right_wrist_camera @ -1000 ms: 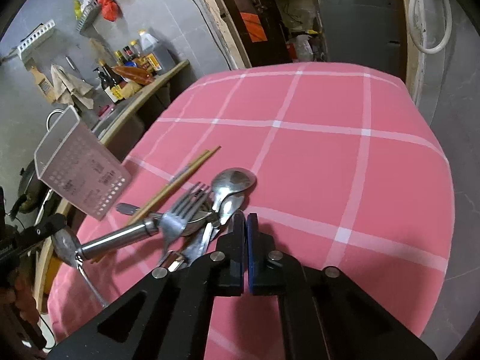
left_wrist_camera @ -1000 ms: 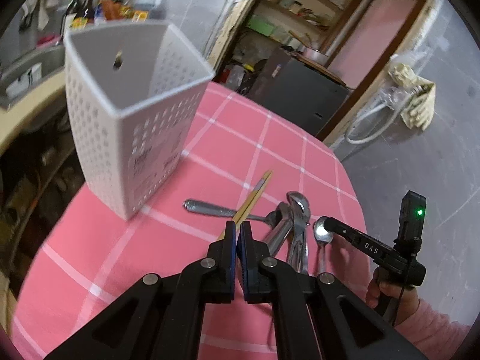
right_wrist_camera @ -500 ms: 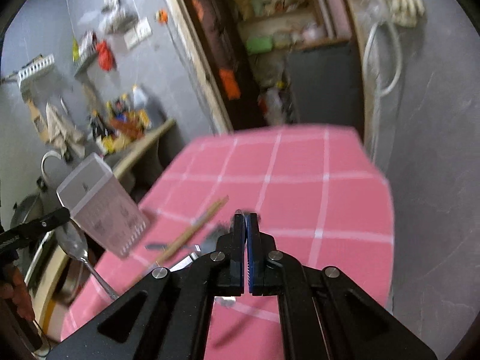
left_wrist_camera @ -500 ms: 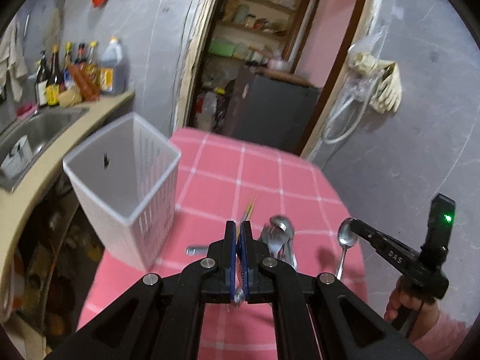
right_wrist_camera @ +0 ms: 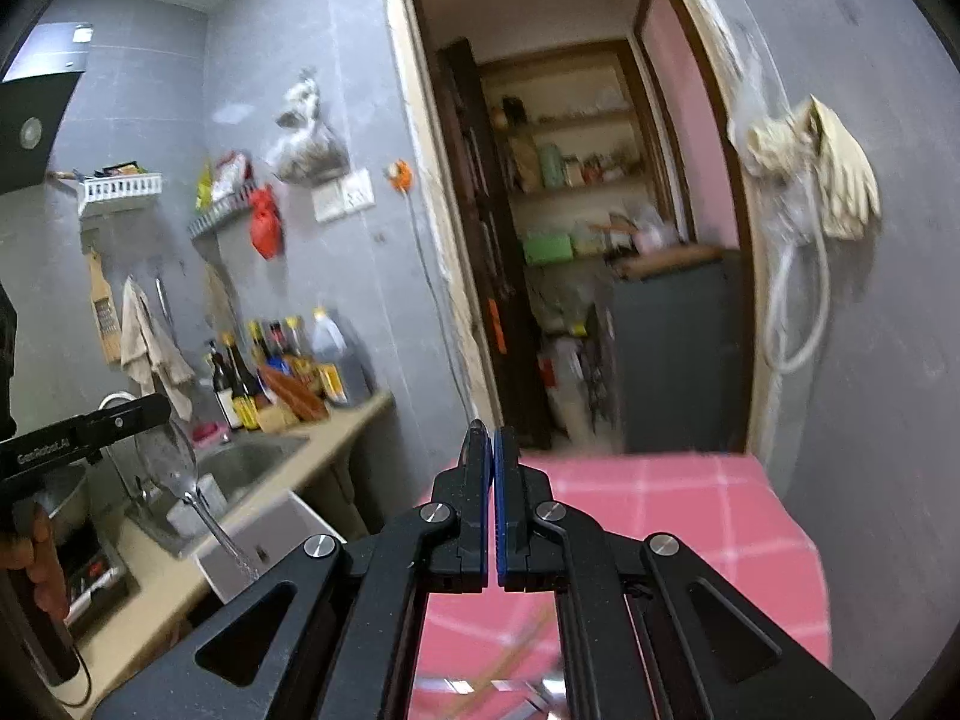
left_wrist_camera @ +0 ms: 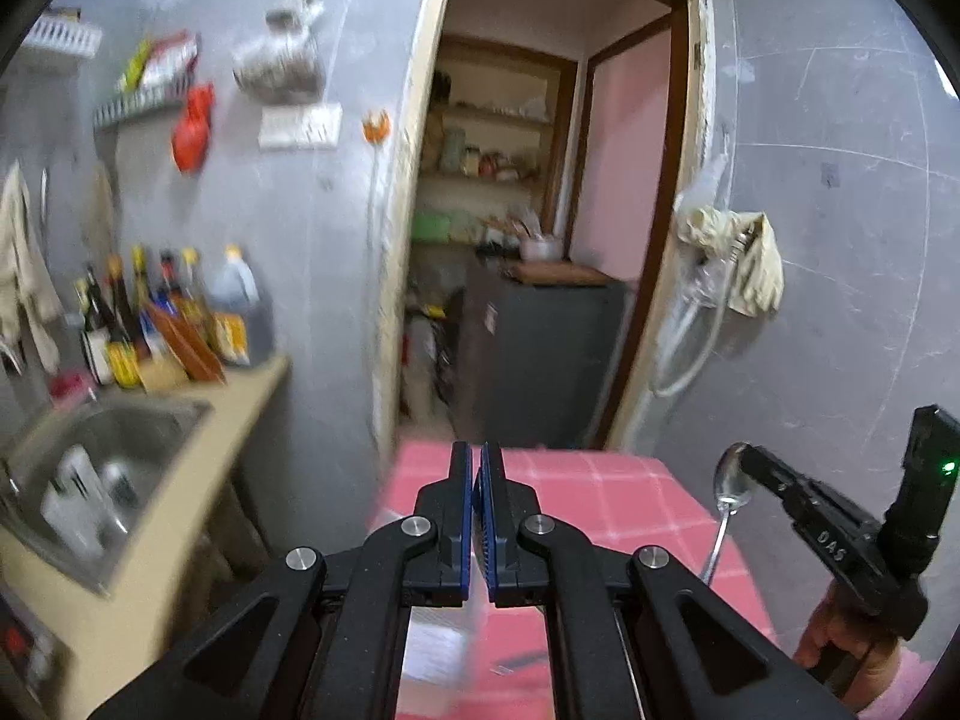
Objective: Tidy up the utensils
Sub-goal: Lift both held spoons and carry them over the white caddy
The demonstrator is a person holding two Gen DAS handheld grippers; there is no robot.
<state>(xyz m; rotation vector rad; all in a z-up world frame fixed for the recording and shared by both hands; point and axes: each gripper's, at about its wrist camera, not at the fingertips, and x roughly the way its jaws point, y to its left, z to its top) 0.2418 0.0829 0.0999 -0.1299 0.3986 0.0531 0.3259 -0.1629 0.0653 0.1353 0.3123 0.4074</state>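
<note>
steel spoons hang in the air, one clamped by its bowl in each hand-held gripper: the left hand-held gripper grips a spoon, the right hand-held gripper another spoon. both hang above the pink checked desk, the left one over the white basket.

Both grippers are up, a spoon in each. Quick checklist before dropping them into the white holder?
1. Left gripper clamped on left spoon: ok.
2. Right gripper clamped on right spoon: ok.
3. Both spoons hanging handle-down: ok.
4. White holder in sight: ok, right wrist view only, partly hidden.
5. Left spoon lined up over the holder's mouth: cannot tell.
6. Right spoon over the holder: not ok, it hangs above the table.
</note>
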